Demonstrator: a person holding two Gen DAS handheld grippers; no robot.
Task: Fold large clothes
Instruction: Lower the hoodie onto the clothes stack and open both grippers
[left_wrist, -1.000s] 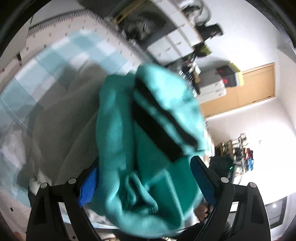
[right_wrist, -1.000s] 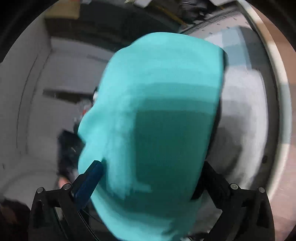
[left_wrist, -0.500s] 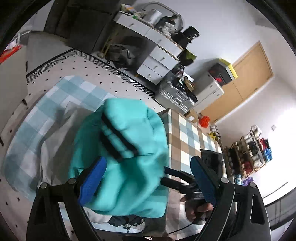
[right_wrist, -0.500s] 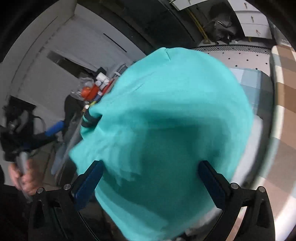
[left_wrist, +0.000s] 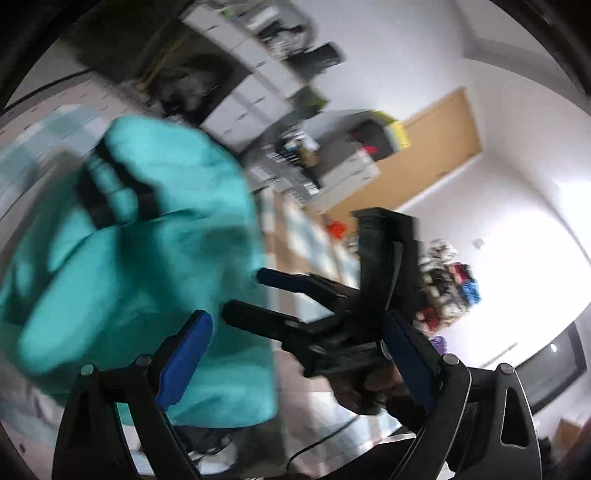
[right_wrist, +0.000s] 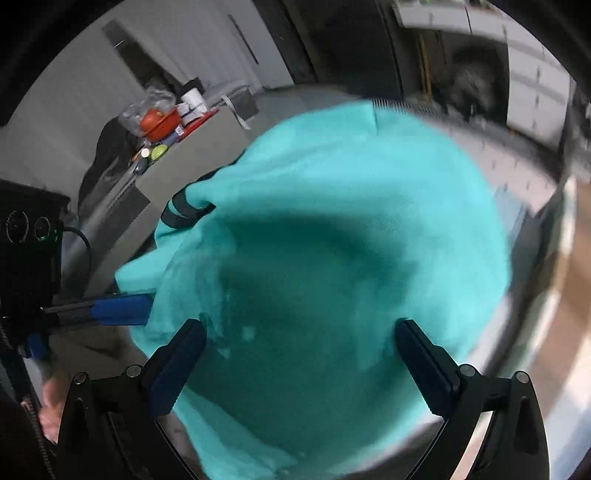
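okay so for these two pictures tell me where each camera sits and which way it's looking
Left wrist: on the left gripper, looking across the room toward a wooden door; its wide-apart fingers and the right gripper show.
Right wrist: on the right gripper, looking down into the teal garment; the left gripper's blue finger and a hand show.
Shared: the teal garment and each other's gripper.

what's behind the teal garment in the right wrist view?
Past the bunched teal fabric garment: a cluttered grey counter at left, dark cabinets above, a blurred checked cloth at right. The surface directly behind the garment is covered.
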